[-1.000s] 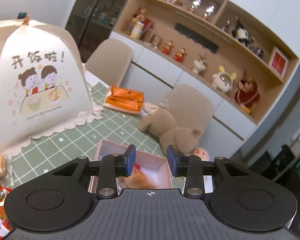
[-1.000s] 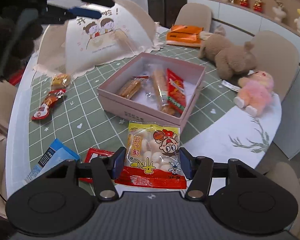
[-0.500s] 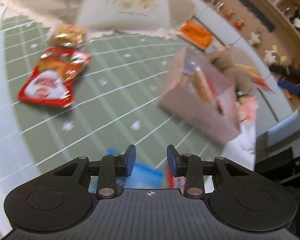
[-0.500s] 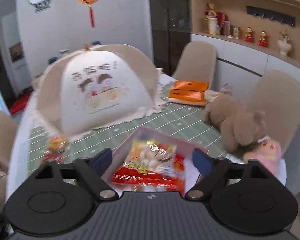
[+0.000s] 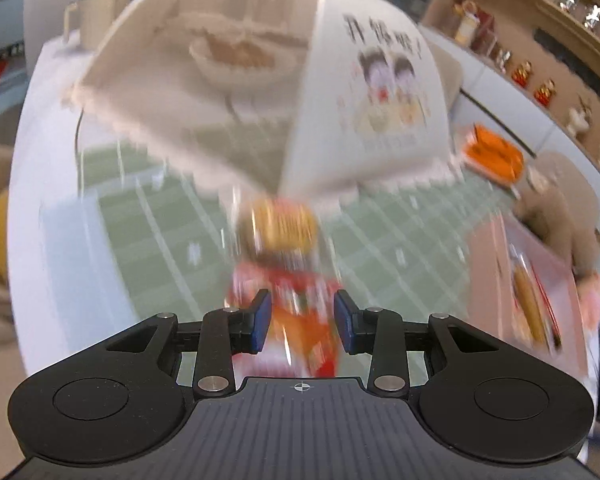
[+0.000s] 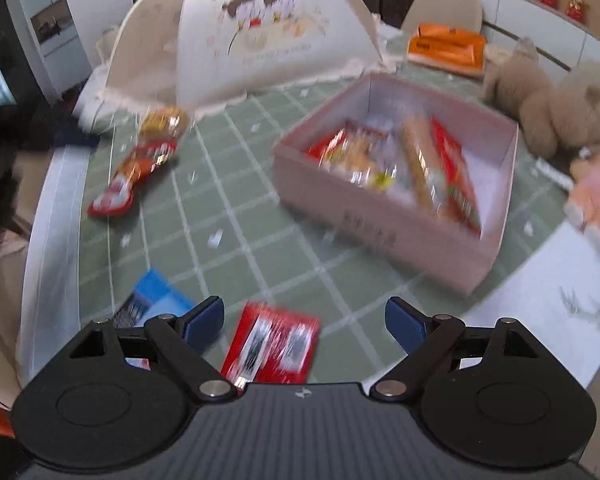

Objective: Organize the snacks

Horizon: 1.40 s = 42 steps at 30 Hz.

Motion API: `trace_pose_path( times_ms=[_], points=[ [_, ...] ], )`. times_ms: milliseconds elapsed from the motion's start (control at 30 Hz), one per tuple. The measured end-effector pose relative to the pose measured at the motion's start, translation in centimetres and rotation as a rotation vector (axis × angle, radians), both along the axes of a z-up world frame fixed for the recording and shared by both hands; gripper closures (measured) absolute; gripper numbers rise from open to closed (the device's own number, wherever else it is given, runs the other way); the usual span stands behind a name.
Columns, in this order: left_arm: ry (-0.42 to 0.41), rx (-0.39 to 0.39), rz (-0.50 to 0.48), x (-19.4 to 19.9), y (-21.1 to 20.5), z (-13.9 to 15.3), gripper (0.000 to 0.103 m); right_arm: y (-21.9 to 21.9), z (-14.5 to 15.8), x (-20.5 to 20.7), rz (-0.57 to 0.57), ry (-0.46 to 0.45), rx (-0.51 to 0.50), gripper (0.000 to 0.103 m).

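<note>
The right gripper (image 6: 304, 322) has let go of the yellow snack bag (image 6: 356, 156), now in the pink box (image 6: 384, 232) ahead; its fingers are spread. The left gripper (image 5: 302, 321), unclenched, now frames a red packet (image 5: 300, 304) on the tabletop (image 5: 148, 216).

Green cloth (image 6: 260, 208) gridded in white, pale pink box (image 6: 384, 236), red packet (image 6: 274, 346) striped black and white, blue packet (image 6: 152, 300), orange carton (image 6: 446, 50).

Four loose packets (image 6: 274, 346) (one box (image 6: 384, 224))
</note>
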<state>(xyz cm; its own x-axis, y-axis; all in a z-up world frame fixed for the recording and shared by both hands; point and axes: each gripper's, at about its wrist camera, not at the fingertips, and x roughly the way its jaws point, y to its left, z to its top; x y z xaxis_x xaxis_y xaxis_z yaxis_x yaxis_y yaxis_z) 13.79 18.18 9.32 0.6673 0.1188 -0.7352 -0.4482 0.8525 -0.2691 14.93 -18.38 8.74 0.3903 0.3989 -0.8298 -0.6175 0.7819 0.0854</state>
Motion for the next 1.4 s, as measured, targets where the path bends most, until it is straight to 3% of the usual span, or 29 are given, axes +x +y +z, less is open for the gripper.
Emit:
trace_pose_path(
  times_ms=[133,267,333,400,500,700,867,933,1200,1400],
  points=[
    [0.006,0.048,-0.007,5.5,3.7,-0.6,0.065,0.3,-0.2,-2.0,-0.047,0.027,-0.036,0.015],
    [0.016,0.003,-0.005,10.1,6.9,-3.3,0.065,0.2,-0.6,-2.8,-0.126,0.039,-0.097,0.015],
    [0.052,0.013,-0.017,11.2,7.3,-4.6,0.065,-0.3,-0.6,-2.9,-0.173,0.049,-0.106,0.015],
    [0.086,0.01,-0.029,11.1,7.2,-5.7,0.072,-0.7,-0.8,-2.6,-0.206,0.067,-0.106,0.015],
    [0.075,-0.079,-0.042,8.8,6.6,-6.4,0.075,-0.7,-0.9,-2.5,-0.217,0.076,-0.099,0.015],
    [0.062,-0.194,-0.121,2.3,0.7,-7.4,0.078,0.7,-0.9,-1.9,-0.176,0.076,-0.056,0.015],
    [0.054,-0.359,-0.13,-2.1,-3.8,-7.6,0.078,2.9,-0.7,-2.3,-0.074,0.052,-0.032,0.015],
    [0.063,-0.386,-0.163,-3.5,-5.4,-7.3,0.078,3.7,-0.7,-2.5,-0.032,0.048,-0.029,0.015],
    [0.032,-0.297,-0.204,-9.1,-7.7,-4.2,0.077,4.6,-2.5,-3.7,0.095,0.06,-0.066,0.015],
    [0.111,-0.185,-0.343,-11.4,-11.4,-4.0,0.077,2.9,-4.6,-5.0,0.113,0.019,-0.158,0.015]
  ],
)
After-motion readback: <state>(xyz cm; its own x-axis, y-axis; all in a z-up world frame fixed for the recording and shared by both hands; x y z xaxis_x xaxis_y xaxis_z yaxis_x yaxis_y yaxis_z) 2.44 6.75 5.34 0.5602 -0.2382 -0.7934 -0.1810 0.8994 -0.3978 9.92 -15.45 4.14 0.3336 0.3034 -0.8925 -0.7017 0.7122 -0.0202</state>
